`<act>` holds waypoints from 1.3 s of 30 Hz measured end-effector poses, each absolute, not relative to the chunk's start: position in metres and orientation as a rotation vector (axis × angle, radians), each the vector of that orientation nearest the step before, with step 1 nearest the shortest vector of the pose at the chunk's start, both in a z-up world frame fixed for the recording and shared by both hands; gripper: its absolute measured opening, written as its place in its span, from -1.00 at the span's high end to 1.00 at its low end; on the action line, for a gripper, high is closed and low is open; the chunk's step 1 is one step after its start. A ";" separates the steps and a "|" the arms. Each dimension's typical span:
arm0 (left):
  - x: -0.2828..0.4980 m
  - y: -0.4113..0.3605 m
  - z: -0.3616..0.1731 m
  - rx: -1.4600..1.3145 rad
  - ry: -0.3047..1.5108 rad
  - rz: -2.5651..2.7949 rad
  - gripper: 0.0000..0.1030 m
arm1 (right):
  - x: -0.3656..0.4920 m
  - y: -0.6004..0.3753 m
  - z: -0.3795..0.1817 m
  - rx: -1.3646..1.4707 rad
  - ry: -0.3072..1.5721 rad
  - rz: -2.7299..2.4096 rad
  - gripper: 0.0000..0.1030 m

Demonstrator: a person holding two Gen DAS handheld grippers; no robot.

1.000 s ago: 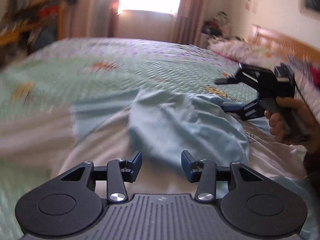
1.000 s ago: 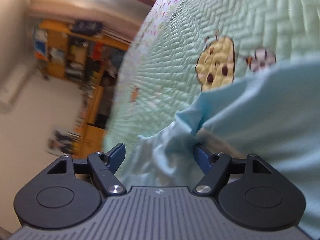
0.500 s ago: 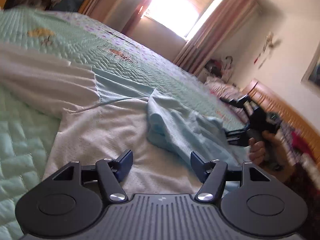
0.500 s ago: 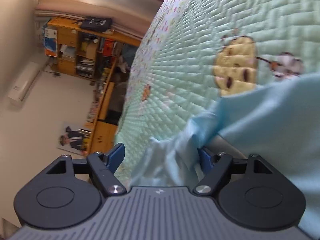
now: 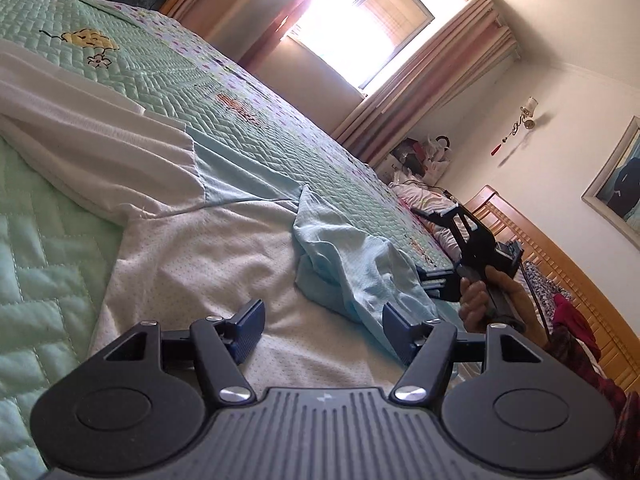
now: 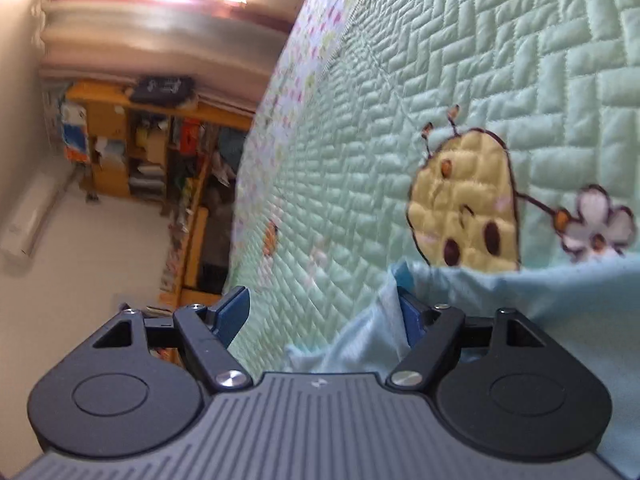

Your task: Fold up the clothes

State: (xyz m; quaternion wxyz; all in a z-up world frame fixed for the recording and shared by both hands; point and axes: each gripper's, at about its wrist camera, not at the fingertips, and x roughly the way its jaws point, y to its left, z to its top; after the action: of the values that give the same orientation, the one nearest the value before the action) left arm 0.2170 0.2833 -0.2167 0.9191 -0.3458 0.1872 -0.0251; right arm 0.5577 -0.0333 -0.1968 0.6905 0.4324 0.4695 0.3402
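Note:
A white garment with light blue panels (image 5: 224, 248) lies spread on the bed. A light blue part (image 5: 352, 264) of it is bunched up in a heap on the white body. My left gripper (image 5: 324, 330) is open just above the white cloth, short of the heap. My right gripper (image 6: 324, 316) is open, with blue cloth (image 6: 520, 300) draped against its right finger and nothing pinched. The right gripper also shows in the left wrist view (image 5: 460, 252), held in a hand beyond the heap.
The bed has a quilted mint-green cover (image 5: 44, 264) with a yellow cartoon patch (image 6: 464, 208). A wooden headboard (image 5: 568, 280) and pillows lie at the right. Cluttered wooden shelves (image 6: 132, 152) stand beyond the bed's far side. A window with curtains (image 5: 360, 40) is behind.
My left gripper has swung and tilted, and its jaws have opened wider. My right gripper has slid back along the blue cloth, so less cloth lies between its fingers.

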 end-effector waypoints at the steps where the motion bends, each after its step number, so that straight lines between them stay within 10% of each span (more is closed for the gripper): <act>1: 0.217 0.284 -0.217 -0.713 0.384 -0.053 -0.32 | 0.554 -0.036 -0.195 0.950 1.056 0.752 -0.51; 22: 0.220 0.289 -0.221 -0.722 0.381 -0.051 -0.32 | 0.401 -0.080 -0.184 0.803 1.052 0.644 -0.49; 28: 0.218 0.291 -0.222 -0.732 0.376 -0.057 -0.32 | 0.404 -0.062 -0.193 0.807 1.094 0.630 0.83; 39: 0.216 0.293 -0.224 -0.741 0.371 -0.062 -0.32 | 0.375 -0.087 -0.188 0.831 1.059 0.531 0.96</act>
State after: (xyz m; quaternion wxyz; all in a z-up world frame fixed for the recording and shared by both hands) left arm 0.2162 0.2927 -0.2237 0.9148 -0.3601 0.1804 -0.0300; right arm 0.3752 -0.0867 -0.1883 0.7493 0.3804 0.4846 0.2429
